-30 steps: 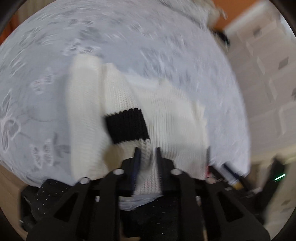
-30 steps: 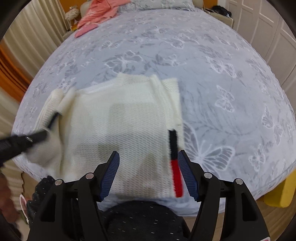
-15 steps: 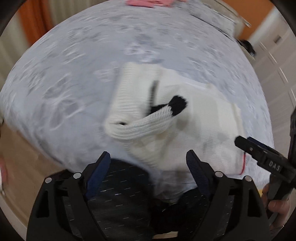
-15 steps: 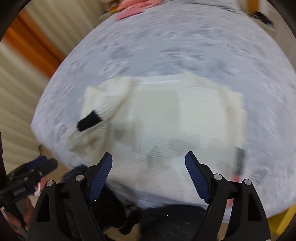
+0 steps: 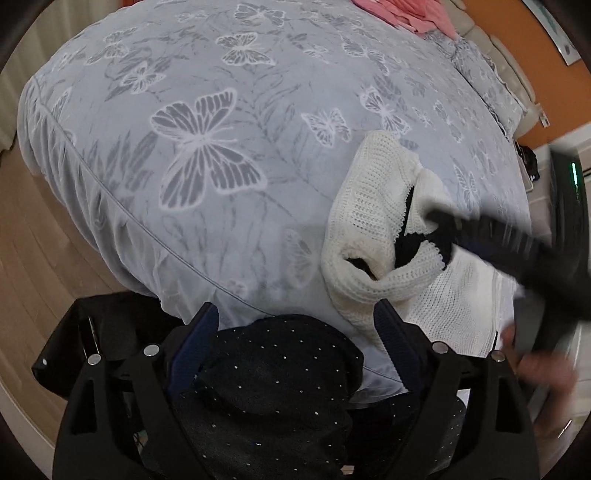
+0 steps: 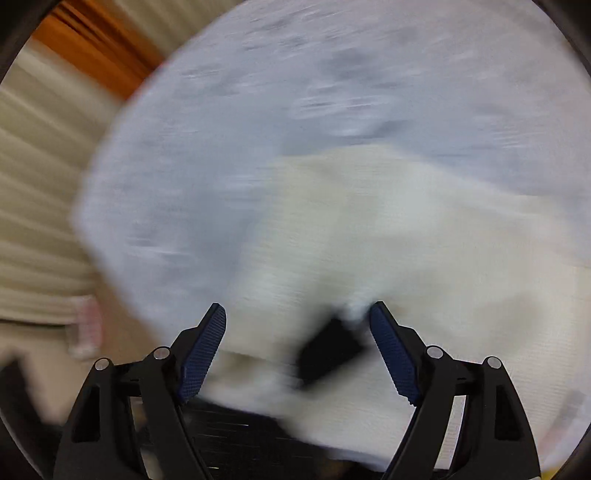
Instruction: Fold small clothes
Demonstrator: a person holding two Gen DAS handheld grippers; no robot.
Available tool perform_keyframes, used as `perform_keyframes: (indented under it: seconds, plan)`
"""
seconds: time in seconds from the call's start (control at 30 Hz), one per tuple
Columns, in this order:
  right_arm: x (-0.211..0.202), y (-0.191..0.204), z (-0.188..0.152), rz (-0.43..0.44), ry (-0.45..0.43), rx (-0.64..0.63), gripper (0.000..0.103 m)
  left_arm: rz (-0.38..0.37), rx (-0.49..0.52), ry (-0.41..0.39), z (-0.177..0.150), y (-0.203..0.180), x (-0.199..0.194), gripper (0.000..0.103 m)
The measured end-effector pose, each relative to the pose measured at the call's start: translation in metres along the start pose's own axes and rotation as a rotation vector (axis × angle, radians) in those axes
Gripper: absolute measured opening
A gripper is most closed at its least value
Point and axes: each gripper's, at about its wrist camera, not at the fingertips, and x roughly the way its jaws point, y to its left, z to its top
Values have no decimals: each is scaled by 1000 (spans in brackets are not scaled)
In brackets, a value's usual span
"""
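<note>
A cream knitted sweater (image 5: 369,206) lies at the bed's near edge, one sleeve folded across it and ending in a black cuff (image 5: 410,247). My left gripper (image 5: 297,314) stands open to the left of the sweater, over the bed edge, with no cloth between its fingers. In the blurred right wrist view my right gripper (image 6: 297,314) is open over the sweater (image 6: 424,240). Its jaws are closing with the black cuff (image 6: 328,350) between them, pads not pressing it. The right tool's blurred black frame (image 5: 517,258) crosses the sleeve.
The bed has a grey butterfly cover (image 5: 203,147). Pink clothes (image 5: 406,16) lie at its far end. A person's dark dotted clothing (image 5: 277,387) presses against the near edge, a hand (image 5: 539,373) at the right. Wooden floor (image 5: 33,266) lies left; pale curtains (image 6: 33,221) hang beyond.
My left gripper let go of the knit, opened wide and slid left off the sweater. My right gripper swung left across the sweater to the black cuff.
</note>
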Motion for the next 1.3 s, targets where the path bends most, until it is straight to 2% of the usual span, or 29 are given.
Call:
perform_keyframes:
  seconds: [0.03, 0.07, 0.17, 0.23, 0.3, 0.37, 0.43, 0.53, 0.6, 0.63, 0.67, 0.73, 0.8, 0.87, 0.9, 0.93, 0.97, 1.0, 1.07, 1.17, 1.2, 1.27, 1.3]
  plan:
    - [-2, 12, 4, 24, -12, -34, 74, -11, 0, 3, 0, 1, 1, 84]
    - [-7, 26, 7, 12, -39, -73, 74, -20, -1, 10, 0, 2, 2, 84]
    - [-38, 37, 2, -218, -160, -146, 76, -42, 4, 34, 2, 5, 6, 84]
    - [-51, 14, -12, -394, -172, -128, 77, -49, 14, 26, 2, 7, 7, 87]
    - [-63, -11, -29, -471, -174, -81, 77, -39, 30, 20, 3, 7, 13, 87]
    - [-76, -39, -51, -487, -170, 0, 77, -36, 44, 40, 5, 3, 25, 87]
    - [-83, -58, -69, -472, -172, 72, 77, -85, 21, 70, 10, -1, 44, 88]
    - [-79, -83, -84, -388, -147, 169, 77, -115, -68, 118, 18, 1, 76, 88]
    - [-66, -88, -73, -374, -127, 174, 77, -123, -145, 168, 21, 7, 96, 83]
    - [-59, -86, -64, -377, -123, 156, 77, -141, -188, 200, 21, 11, 105, 74]
    - [-46, -83, -49, -405, -107, 122, 77, -159, -231, 240, 21, 15, 113, 71]
    - [-19, -74, -19, -460, -66, 58, 73, -161, -254, 249, 21, 17, 115, 70]
    - [9, -64, 8, -483, -5, 8, 70, -142, -234, 244, 20, 15, 113, 71]
    - [26, -47, 31, -360, 33, 0, 65, -104, -205, 235, 18, 12, 110, 74]
    - [21, -32, 43, -205, -2, 8, 64, -95, -203, 236, 17, 12, 110, 76]
    - [12, -22, 49, -97, -46, 8, 62, -81, -206, 236, 17, 13, 109, 78]
    - [0, -13, 53, -14, -93, 6, 62, -79, -211, 235, 18, 13, 108, 78]
    - [-16, -7, 55, 20, -141, 4, 62, -83, -211, 236, 17, 14, 107, 79]
    - [-35, -7, 52, -46, -179, -1, 63, -69, -198, 239, 19, 16, 109, 83]
    - [-55, -27, 30, -286, -209, -33, 63, -48, -161, 228, 21, 12, 112, 84]
    - [-54, -39, 19, -394, -188, -36, 63, -45, -159, 231, 22, 12, 113, 84]
    - [-41, -64, 1, -538, -128, -37, 63, -43, -170, 232, 23, 12, 117, 85]
    - [-31, -70, -2, -584, -101, -32, 62, -40, -173, 231, 23, 12, 118, 86]
